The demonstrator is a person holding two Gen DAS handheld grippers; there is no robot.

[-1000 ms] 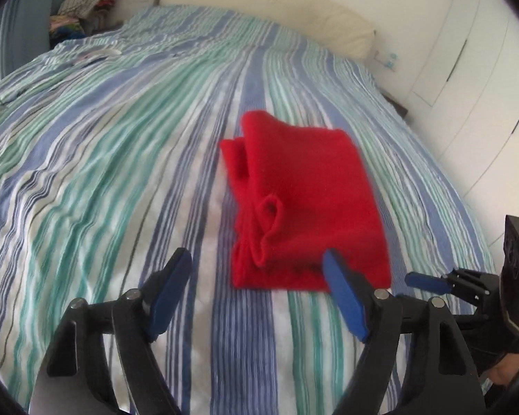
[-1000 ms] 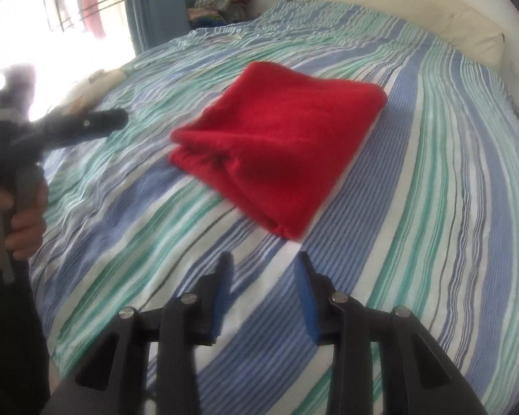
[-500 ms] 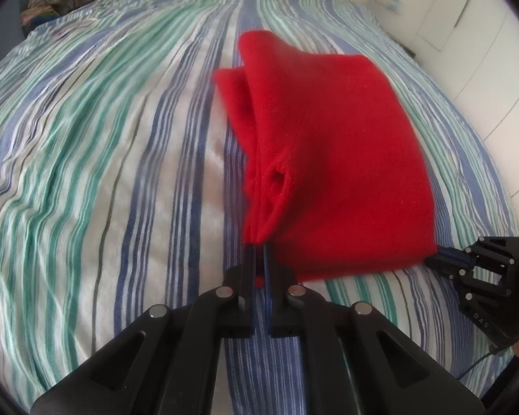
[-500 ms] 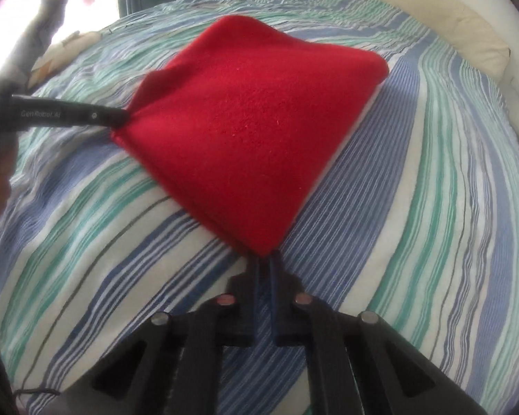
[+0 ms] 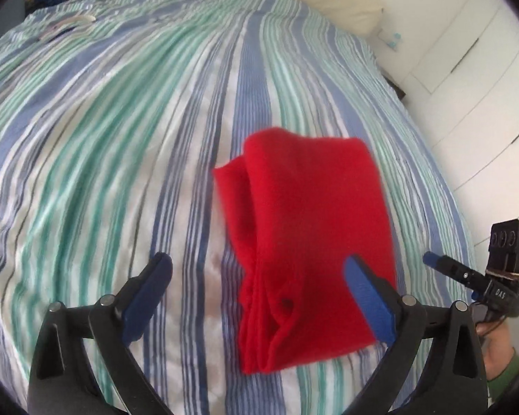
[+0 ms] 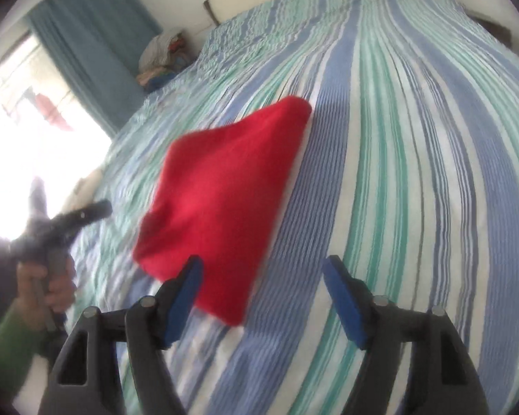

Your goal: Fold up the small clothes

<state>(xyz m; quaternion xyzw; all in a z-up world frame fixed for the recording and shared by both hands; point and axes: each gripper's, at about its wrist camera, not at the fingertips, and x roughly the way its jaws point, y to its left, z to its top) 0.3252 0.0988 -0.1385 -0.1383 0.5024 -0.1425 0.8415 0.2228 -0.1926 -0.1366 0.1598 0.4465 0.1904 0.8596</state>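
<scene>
the red cloth (image 5: 308, 242) lies folded on the striped bedspread (image 5: 103, 145), layered edges toward your left side. your left gripper (image 5: 263, 290) has just been opening: jaws spread wide, pads clear of the cloth. your right gripper (image 6: 263, 297) has also just been opening, jaws apart, nothing pinched; the cloth's near corner sits just ahead.

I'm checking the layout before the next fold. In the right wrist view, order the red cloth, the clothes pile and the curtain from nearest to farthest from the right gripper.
From the right gripper, jaws open:
1. Red cloth, just ahead on the bed, its near corner by the left finger.
2. Clothes pile, at the bed's far left corner.
3. Curtain, behind the pile, beside the window.
</scene>
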